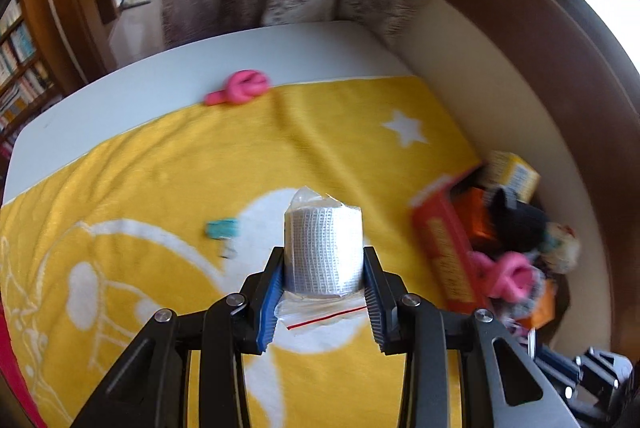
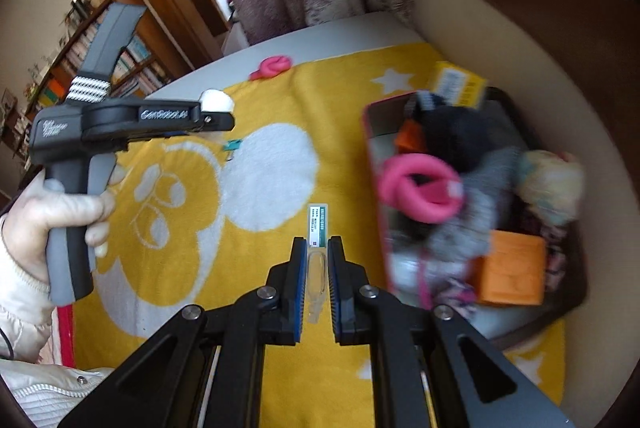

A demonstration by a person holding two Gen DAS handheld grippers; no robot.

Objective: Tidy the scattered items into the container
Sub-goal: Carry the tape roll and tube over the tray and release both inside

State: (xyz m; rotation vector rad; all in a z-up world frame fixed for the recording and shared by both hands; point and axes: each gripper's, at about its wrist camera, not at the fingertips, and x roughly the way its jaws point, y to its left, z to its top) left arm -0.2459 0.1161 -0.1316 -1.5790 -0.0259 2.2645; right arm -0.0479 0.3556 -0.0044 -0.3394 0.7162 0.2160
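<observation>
Left gripper: the left gripper [image 1: 325, 282], at lower centre of its own view, is clamped on a white gauze bandage roll [image 1: 323, 248] sealed in a clear zip bag, the roll upright between the blue pads.
Left gripper, seen from the right wrist: it [image 2: 218, 116] sits at upper left, held in a person's hand [image 2: 60, 212] in a pale sleeve, the white roll showing at its tip.
Right gripper: the right gripper [image 2: 318, 270], at lower centre, is closed on a slim clear plastic packet [image 2: 317, 240] with a green-and-white label, which sticks out past the fingertips.
Container: a dark tray [image 2: 576, 292] at the right of the frame, already heaped with a pink hair roller [image 2: 420, 188], an orange box [image 2: 512, 268], a yellow box [image 2: 458, 84] and dark and grey fabric items.
Surface: a yellow towel [image 1: 168, 164] with white star and cartoon print, spread over a white worktop [image 1: 160, 76].
Still scattered: a pink twisted foam curler [image 1: 240, 92] at the towel's far edge, upper centre; a small teal clip [image 1: 222, 228] on the towel, left of the bandage roll.
</observation>
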